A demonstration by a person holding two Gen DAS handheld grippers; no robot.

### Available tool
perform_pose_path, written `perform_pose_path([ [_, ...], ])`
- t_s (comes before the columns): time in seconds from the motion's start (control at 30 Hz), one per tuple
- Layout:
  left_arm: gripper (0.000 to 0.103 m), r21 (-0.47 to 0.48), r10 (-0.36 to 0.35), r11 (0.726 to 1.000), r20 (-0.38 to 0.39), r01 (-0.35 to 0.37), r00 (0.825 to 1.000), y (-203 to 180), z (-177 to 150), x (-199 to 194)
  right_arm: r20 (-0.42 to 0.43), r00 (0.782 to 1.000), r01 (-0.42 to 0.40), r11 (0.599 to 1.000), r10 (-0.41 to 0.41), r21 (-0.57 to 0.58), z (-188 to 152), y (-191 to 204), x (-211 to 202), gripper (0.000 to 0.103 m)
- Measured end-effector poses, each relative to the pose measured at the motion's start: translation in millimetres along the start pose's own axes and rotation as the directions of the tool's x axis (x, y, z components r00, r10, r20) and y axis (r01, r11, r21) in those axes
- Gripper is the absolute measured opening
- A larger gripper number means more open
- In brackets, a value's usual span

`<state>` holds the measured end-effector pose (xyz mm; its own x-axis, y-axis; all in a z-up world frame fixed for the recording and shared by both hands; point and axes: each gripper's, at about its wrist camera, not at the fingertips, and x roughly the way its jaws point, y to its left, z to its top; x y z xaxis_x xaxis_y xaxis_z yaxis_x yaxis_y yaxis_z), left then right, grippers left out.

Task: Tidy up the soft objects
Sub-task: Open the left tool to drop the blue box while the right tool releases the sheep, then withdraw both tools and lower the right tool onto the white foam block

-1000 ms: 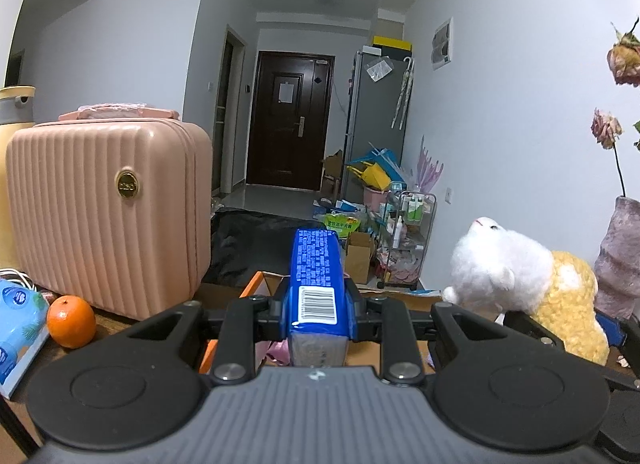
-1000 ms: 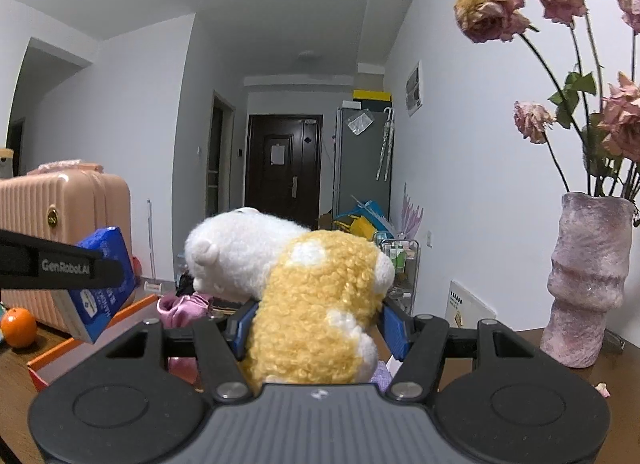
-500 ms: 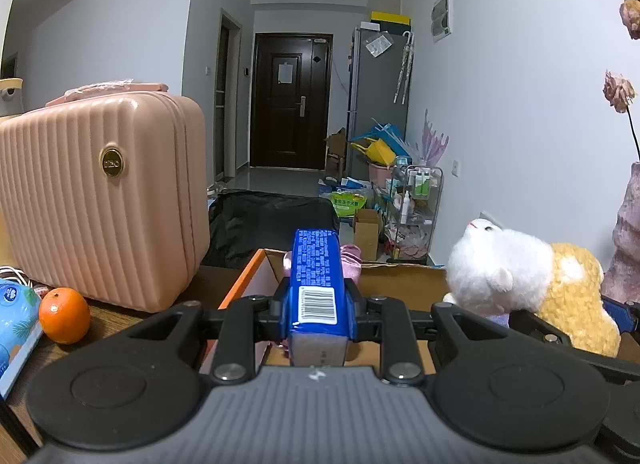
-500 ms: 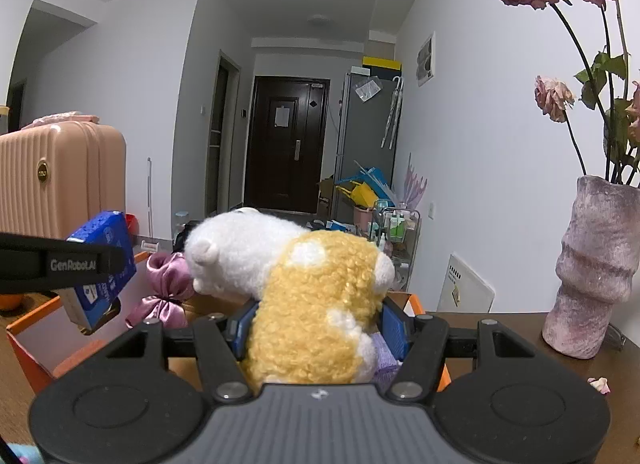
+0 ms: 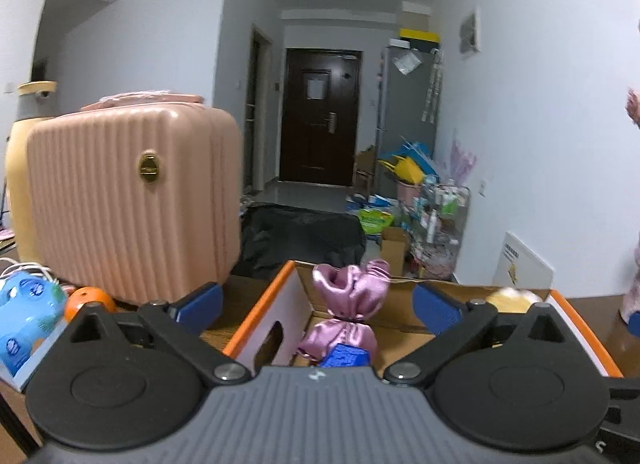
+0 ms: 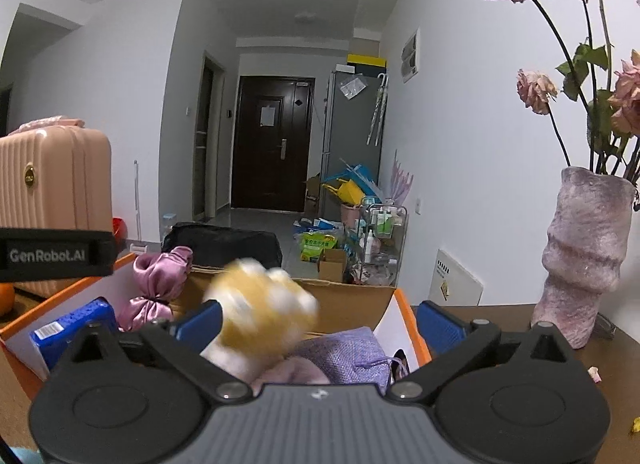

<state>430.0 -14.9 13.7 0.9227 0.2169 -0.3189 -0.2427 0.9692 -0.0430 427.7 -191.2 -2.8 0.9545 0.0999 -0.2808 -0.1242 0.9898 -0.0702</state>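
Observation:
An orange-edged cardboard box [image 5: 262, 306] [image 6: 412, 328] stands on the table. My left gripper [image 5: 318, 304] is open above it; the blue tissue pack [image 5: 345, 356] [image 6: 76, 330] lies inside, beside a pink satin pouch [image 5: 348, 304] [image 6: 158, 288]. My right gripper [image 6: 318, 322] is open above the box; the yellow-and-white plush toy [image 6: 260, 316] is blurred, dropping between the fingers onto a lilac pouch [image 6: 344, 356]. The plush shows at the box's right in the left wrist view [image 5: 512, 300].
A pink suitcase [image 5: 128, 203] stands left of the box, with an orange [image 5: 88, 302] and a blue pack [image 5: 24, 312] by it. A vase of dried roses [image 6: 584, 256] stands on the right. The left gripper's body [image 6: 56, 254] crosses the right wrist view.
Both grippers have opened over the box. The blue tissue pack has dropped into the box, and the plush toy is falling out of the right gripper.

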Motion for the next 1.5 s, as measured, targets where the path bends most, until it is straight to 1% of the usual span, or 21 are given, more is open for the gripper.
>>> perform_pose_path([
  [0.07, 0.103, -0.018, 0.020, 1.000, 0.005, -0.020, 1.000, 2.2, 0.3, -0.7, -0.012, 1.000, -0.013, 1.000, 0.013, 0.018, -0.6, -2.0, 1.5, 0.103],
  [0.2, 0.103, -0.041, 0.025, 0.999, -0.019, -0.025, 1.000, 6.0, 1.6, 2.2, -0.021, 1.000, -0.020, 0.999, 0.021, 0.043, -1.9, -5.3, 2.8, 0.103],
  [0.57, 0.103, -0.011, 0.024, 1.000, -0.009, -0.024, 1.000, 2.8, -1.0, 0.3, -0.005, 1.000, -0.015, 0.999, 0.015, 0.049, -5.5, -8.5, -4.9, 0.103],
  [0.7, 0.103, 0.014, 0.029, 0.999, 0.014, -0.030, 0.999, 2.6, -3.1, -6.5, 0.007, 1.000, -0.015, 0.998, 0.015, 0.059, -7.0, -12.1, -10.3, 0.103],
  [1.0, 0.103, 0.027, 0.027, 0.999, 0.036, -0.028, 0.999, 14.3, -11.2, -32.8, 0.044, 0.999, -0.008, 0.998, 0.005, 0.068, -17.8, -18.2, -41.0, 0.103],
  [1.3, 0.103, 0.039, 0.011, 0.999, 0.059, -0.014, 0.998, 29.5, -25.0, -72.4, 0.061, 0.998, -0.010, 0.998, 0.006, 0.065, -30.7, -16.7, -78.7, 0.103],
  [1.5, 0.103, 0.046, 0.003, 0.999, 0.062, -0.006, 0.998, 40.1, -33.5, -96.0, 0.058, 0.998, -0.020, 0.998, 0.017, 0.056, -40.1, -12.0, -102.7, 0.103],
])
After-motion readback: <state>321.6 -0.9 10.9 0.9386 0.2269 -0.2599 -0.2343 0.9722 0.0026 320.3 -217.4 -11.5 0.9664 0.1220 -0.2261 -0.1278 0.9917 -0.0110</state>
